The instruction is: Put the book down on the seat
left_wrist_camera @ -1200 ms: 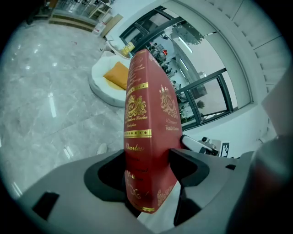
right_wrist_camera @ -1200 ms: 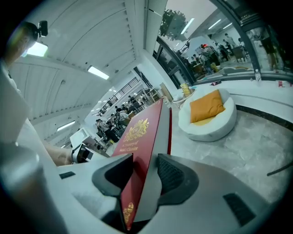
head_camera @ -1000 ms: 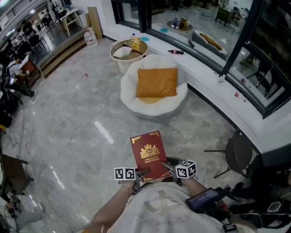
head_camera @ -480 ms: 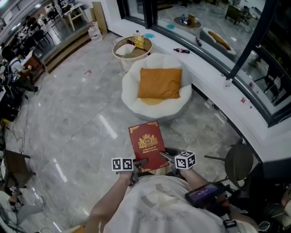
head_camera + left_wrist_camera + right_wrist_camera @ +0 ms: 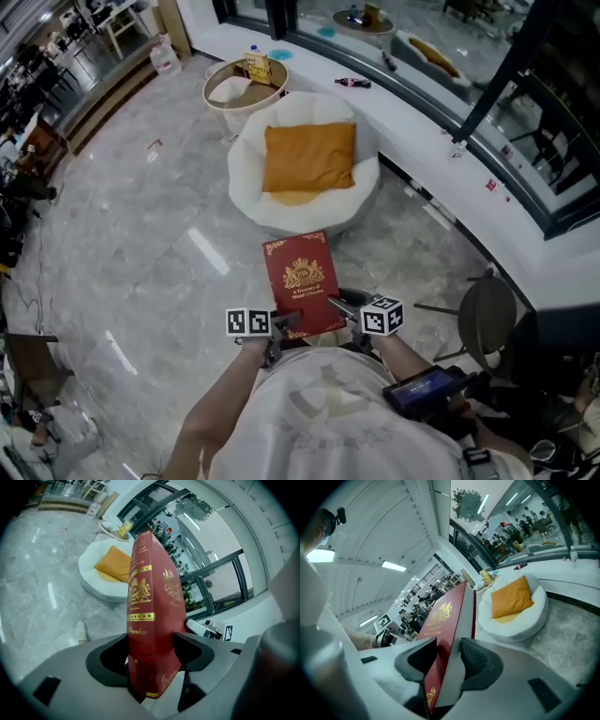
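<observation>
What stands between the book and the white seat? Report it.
Nothing visible: only bare floor lies between the red book and the white seat. An orange cushion lies on the seat, covering much of it.

Closed red book [image 5: 302, 283] with gold crest, held cover-up, short of white round seat [image 5: 245, 176], orange cushion [image 5: 309, 157]

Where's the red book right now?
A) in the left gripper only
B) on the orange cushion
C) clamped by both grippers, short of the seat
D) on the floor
C: the left gripper and right gripper both pinch the red book, short of the white seat.
</observation>
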### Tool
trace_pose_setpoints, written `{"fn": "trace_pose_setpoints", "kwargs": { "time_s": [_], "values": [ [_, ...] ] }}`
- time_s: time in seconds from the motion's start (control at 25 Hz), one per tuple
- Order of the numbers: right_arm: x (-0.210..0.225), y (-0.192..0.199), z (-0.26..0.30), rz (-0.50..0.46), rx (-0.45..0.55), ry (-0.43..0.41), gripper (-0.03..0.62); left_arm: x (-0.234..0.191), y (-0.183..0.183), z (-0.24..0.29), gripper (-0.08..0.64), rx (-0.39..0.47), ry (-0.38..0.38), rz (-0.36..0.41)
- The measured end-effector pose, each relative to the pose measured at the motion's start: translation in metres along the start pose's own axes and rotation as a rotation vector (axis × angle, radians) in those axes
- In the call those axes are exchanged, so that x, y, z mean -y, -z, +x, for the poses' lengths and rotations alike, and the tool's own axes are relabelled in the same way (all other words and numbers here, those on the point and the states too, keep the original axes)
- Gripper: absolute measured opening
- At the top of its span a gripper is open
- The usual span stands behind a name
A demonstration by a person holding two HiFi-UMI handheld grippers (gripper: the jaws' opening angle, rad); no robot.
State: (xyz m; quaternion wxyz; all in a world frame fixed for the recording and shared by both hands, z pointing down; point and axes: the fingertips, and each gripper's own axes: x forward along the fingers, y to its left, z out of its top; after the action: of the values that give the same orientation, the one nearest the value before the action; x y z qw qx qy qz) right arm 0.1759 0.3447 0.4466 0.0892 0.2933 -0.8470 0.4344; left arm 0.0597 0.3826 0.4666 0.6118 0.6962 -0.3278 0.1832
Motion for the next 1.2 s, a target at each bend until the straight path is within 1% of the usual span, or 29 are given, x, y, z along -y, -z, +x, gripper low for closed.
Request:
{"fn": "trace_pose_setpoints", "kwargs": {
  "time_s": [0.24,0.44,0.64,0.76,1.0,1.12,1.2],
  "values": [
    [0.024,-0.035,0.012,0.03,0.034,0.083,0.172,-0.002,-0.049,0.02,0.314,-0.057,0.062,0.032],
    [0.038,-0.067,0.043,0.038,0.036,0.115,0.172,-0.018,-0.096,0.024,0.314,-0.067,0.086,0.034],
    [0.035,-0.107,0.088,0.014,0.032,0.127,0.17,-0.038,-0.149,0.007,0.314,-0.046,0.112,0.028],
    [0.028,-0.123,0.12,0.009,0.014,0.133,0.17,-0.056,-0.174,-0.008,0.314,-0.046,0.115,0.013],
    [0.032,-0.148,0.163,-0.009,-0.014,0.143,0.17,-0.084,-0.213,-0.02,0.314,-0.032,0.123,-0.008],
    [0.035,-0.163,0.186,-0.026,-0.04,0.135,0.17,-0.095,-0.233,-0.025,0.314,-0.006,0.119,-0.027],
    [0.035,-0.169,0.194,-0.036,-0.06,0.128,0.169,-0.099,-0.238,-0.025,0.315,0.011,0.122,-0.05]
  ]
}}
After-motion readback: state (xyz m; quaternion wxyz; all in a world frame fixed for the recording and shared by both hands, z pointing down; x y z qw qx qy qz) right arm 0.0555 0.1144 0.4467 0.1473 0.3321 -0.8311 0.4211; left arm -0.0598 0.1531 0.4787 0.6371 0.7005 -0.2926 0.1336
